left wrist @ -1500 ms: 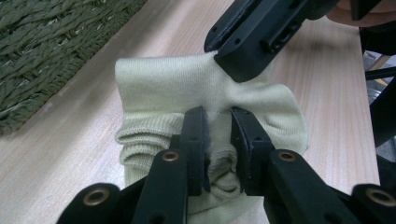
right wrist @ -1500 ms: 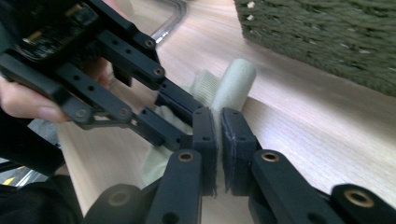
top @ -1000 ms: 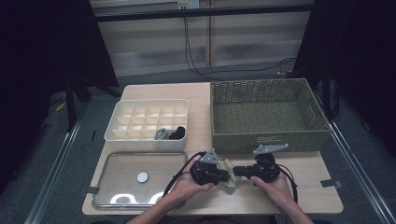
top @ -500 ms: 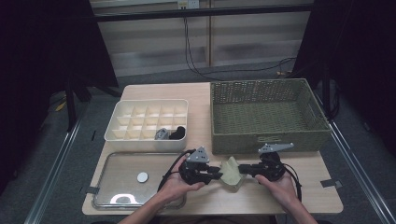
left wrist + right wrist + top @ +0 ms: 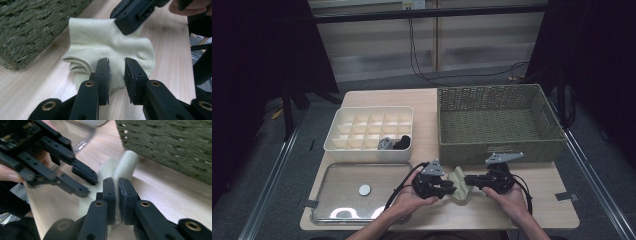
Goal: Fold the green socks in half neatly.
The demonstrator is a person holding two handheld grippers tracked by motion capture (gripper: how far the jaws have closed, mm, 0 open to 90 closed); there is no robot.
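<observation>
My right gripper (image 5: 117, 195) pinches one edge of the pale green knitted ankle sock (image 5: 110, 47), which lies on the wooden table (image 5: 532, 210) just before the olive woven basket (image 5: 497, 125). My left gripper (image 5: 117, 72) stands parted over its ribbed cuff (touching, not clamped). It's light, limp cloth, so I'd judge the doubled cuff the firmest hold.

Pale yellow-green ribbed sock (image 5: 107, 47), black grippers, olive-green woven basket (image 5: 497, 122), cream divided box (image 5: 369, 145), light wood-grain table (image 5: 427, 105), clear lid (image 5: 337, 192).
</observation>
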